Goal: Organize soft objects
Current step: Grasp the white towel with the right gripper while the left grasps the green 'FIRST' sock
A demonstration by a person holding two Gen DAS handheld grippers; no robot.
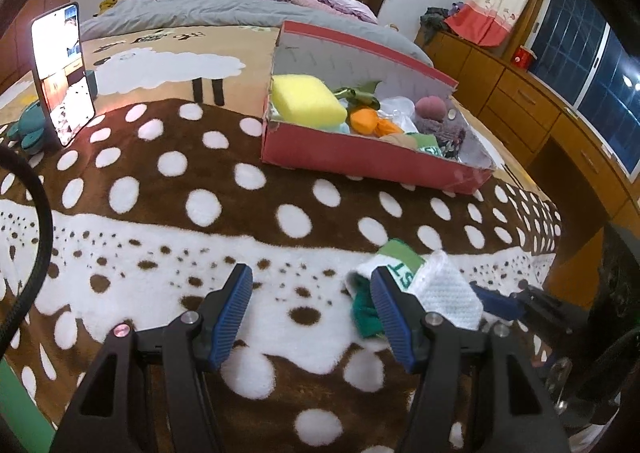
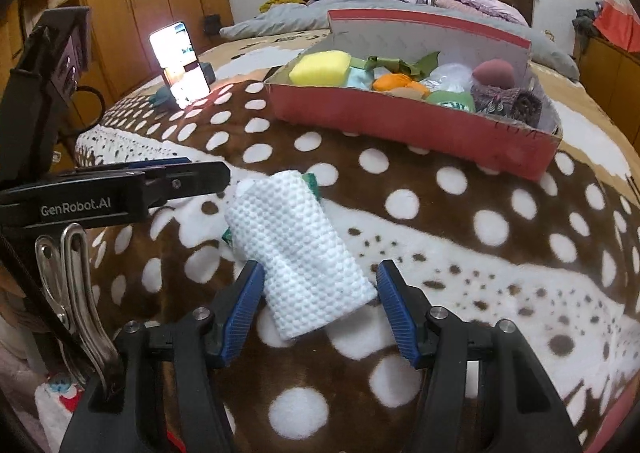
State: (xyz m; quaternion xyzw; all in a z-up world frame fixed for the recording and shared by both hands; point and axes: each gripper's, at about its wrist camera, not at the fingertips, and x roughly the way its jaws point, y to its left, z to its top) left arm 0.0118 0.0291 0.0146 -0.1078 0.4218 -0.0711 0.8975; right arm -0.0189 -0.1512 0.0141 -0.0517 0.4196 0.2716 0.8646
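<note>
A white waffle-knit cloth (image 2: 296, 253) lies on the spotted blanket, over a green and white sock (image 1: 400, 263) whose dark green end (image 2: 312, 180) peeks out behind it. My right gripper (image 2: 318, 301) straddles the cloth's near end. Its blue pads (image 2: 242, 307) sit at the cloth's two edges and the cloth lies flat, not bunched. My left gripper (image 1: 314, 313) is open over bare blanket, its right finger just left of the sock and the cloth (image 1: 444, 293). An open red box (image 1: 360, 157) farther back holds a yellow sponge (image 1: 306, 99) and other soft items.
A lit phone (image 1: 62, 73) stands propped at the left beside a teal plush (image 1: 28, 129). The box (image 2: 400, 125) has its lid raised at the back. The blanket drops off at the bed's right edge, next to wooden cabinets (image 1: 520, 93). Pillows lie by the headboard.
</note>
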